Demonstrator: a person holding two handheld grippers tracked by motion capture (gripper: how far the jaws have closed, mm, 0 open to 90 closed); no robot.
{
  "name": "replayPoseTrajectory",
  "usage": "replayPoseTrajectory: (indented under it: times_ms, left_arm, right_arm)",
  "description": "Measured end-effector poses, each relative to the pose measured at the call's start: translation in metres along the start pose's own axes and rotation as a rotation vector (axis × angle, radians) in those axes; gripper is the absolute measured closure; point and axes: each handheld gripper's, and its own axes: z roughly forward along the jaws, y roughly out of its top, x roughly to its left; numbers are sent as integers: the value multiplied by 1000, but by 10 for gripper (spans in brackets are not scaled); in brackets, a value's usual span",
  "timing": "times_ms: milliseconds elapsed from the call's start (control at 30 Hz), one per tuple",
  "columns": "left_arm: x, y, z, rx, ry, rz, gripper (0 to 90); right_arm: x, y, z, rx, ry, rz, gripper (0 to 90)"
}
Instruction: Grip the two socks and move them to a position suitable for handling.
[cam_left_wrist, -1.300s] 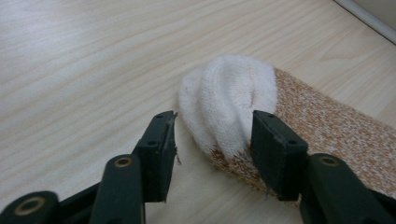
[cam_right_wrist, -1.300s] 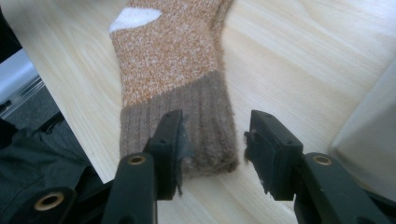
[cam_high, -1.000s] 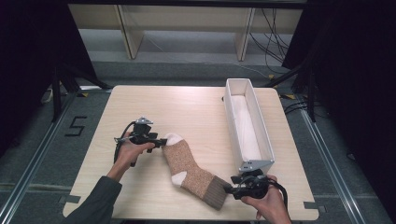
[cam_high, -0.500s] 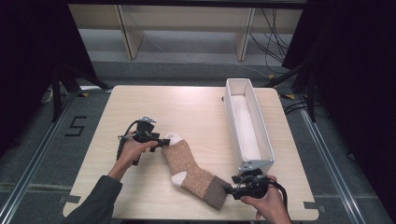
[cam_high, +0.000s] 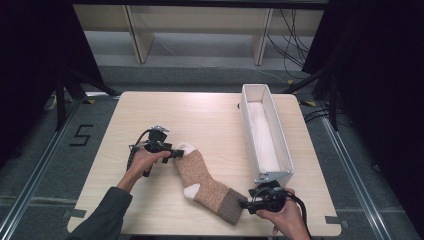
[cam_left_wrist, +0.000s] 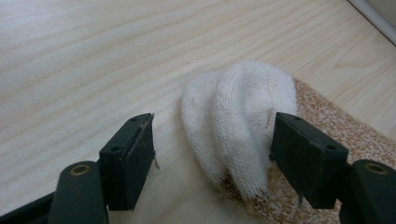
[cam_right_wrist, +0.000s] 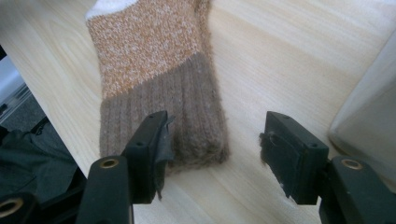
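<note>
The sock (cam_high: 205, 182) lies flat on the counter (cam_high: 200, 115), slanting from mid-counter toward the near edge, its white toe at the far end and its brown ribbed cuff nearest the person. The left gripper (cam_high: 175, 153) sits at the toe, its jaws just opened, one pad beside the toe's bunched tip, the other clear. The right gripper (cam_high: 246, 205) sits at the cuff, its jaws also just opened and spread past it. A long white tray (cam_high: 248, 125) stands along the right edge.

White bin (cam_high: 265, 131) walls off the right; table (cam_high: 200, 115) beyond lies open.
</note>
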Motion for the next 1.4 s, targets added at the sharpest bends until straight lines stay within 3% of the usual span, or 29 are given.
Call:
replayPoseTrajectory:
  times_ms: [100,133,200,233,267,333,400,433,467,500,567,600,633,667,733,767,800,833,900,1000,1033,1133,1267,1400]
  left_arm:
    - [-1,-1,3,-6,-13,-16,296]
    - [-1,-1,3,-7,-12,-19,302]
    - [0,-1,2,15,-29,-2,326]
    - [-2,-2,4,-7,-24,-14,330]
    - [0,-1,3,7,-24,-2,333]
    - [-2,-1,3,-3,-26,-15,340]
    - [-1,-1,2,22,-32,8,358]
    - [-4,-1,3,9,-30,-7,371]
    - [-3,-1,3,18,-30,13,387]
    - [-3,-1,3,20,-33,12,399]
    - [-4,-1,2,18,-40,14,430]
    - [-5,-1,2,15,-45,8,445]
    - [-5,-1,1,24,-41,31,462]
    - [-7,-1,2,13,-42,24,480]
    - [-7,0,0,30,-37,70,540]
    - [-10,-1,1,3,-37,56,572]
    - [-10,0,-1,16,-36,78,602]
    - [-11,-1,-1,7,-31,76,635]
    - [-11,-1,-3,14,-25,98,697]
    - [-12,-1,-4,7,-27,96,717]
    - [-13,-1,-5,11,-19,111,722]
    - [-14,0,-6,19,-10,144,730]
    - [-15,-1,-6,10,-3,153,731]
    - [-16,-1,-6,11,4,161,731]
  right_arm:
    - [-2,-1,3,27,-6,24,401]
    - [-1,-1,5,29,-3,55,399]
    - [-3,-2,7,45,5,42,399]
    - [-2,-3,9,44,11,56,400]
    - [-3,-3,10,51,15,51,401]
    - [-4,-4,13,39,21,53,411]
    - [-2,-4,13,67,29,73,414]
    - [-2,-5,14,70,34,77,418]
    - [-4,-5,17,47,35,53,424]
    - [-2,-5,16,77,26,92,427]
    - [-3,-6,17,74,38,86,433]
    - [-1,-6,16,89,42,122,436]
    - [-1,-6,17,84,46,113,439]
    - [-1,-6,17,87,47,117,441]
    - [-1,-7,17,86,55,119,449]
    - [-2,-7,17,79,55,111,453]
    - [-5,-7,19,53,45,80,455]
    - [-3,-7,18,74,55,109,458]
    - [-4,-7,18,62,60,88,466]
    - [-5,-7,17,62,69,90,466]
    - [-6,-7,18,34,76,82,466]
    - [-6,-5,12,37,92,83,433]
    - [-3,-6,20,55,107,84,424]
    - [-4,-8,24,54,134,89,553]
